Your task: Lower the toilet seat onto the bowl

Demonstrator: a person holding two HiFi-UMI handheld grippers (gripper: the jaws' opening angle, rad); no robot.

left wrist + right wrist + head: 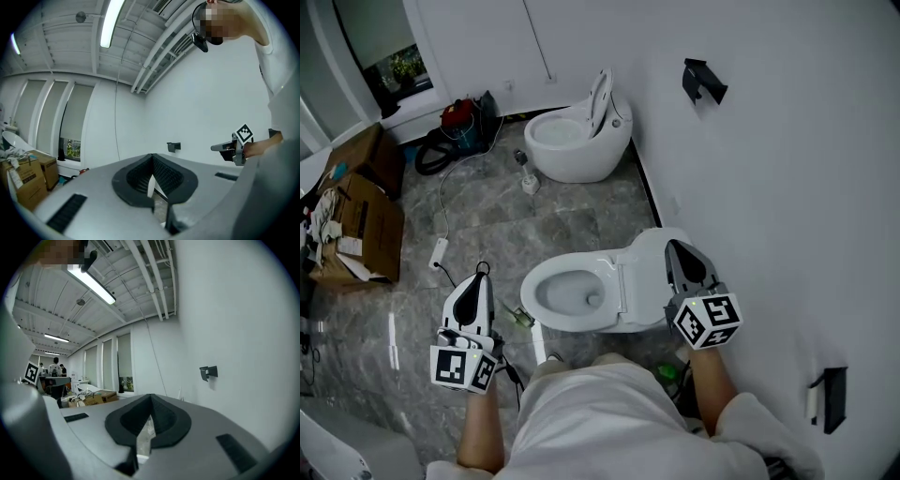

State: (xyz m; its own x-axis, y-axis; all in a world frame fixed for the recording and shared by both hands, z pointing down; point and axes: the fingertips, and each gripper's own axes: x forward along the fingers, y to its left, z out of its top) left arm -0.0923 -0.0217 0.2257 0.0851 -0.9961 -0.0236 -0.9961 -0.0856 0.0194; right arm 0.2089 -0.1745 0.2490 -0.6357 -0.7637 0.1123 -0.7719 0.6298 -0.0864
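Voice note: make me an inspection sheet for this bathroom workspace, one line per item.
Surface: grey marbled tile floor.
Job's things: near white ceramic toilet, its white seat ring appears down on the bowl; second white toilet farther off, seat raised.
Clutter: open brown cardboard boxes; red and black machine with a black hose.
Tools: left tool and right tool both shut, holding nothing, on either side of the near toilet.
Cables: white cord with a plug block on the floor.
Surroundings: white wall with a black bracket.
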